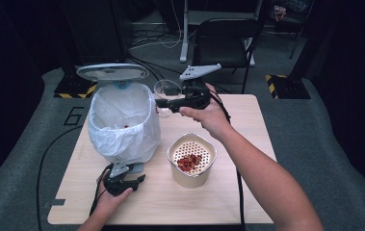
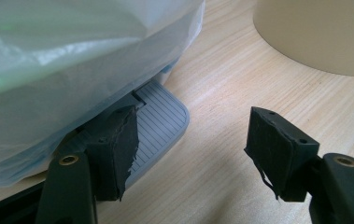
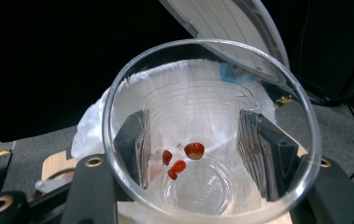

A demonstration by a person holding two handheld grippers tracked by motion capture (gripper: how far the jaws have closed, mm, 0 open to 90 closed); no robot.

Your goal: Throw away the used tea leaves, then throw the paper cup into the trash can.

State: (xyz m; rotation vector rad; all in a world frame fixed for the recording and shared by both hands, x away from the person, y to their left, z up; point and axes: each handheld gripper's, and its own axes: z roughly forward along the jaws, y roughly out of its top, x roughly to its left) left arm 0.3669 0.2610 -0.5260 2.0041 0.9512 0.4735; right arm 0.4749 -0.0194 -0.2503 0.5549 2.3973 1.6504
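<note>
Left gripper by the bin, jaws apart, one on its pedal.
Right gripper clamps a cup beside the bin; red bits inside.

Dark room, grey carpet, black chair.

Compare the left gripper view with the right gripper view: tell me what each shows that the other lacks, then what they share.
Left gripper view alone: the bin's grey pedal under the left pad, and the beige pot's wall on the wooden table.

Right gripper view alone: a clear cup clamped between the right gripper's pads, a few red bits stuck inside it, and the bin's raised lid.

Both: the white bin bag.
</note>
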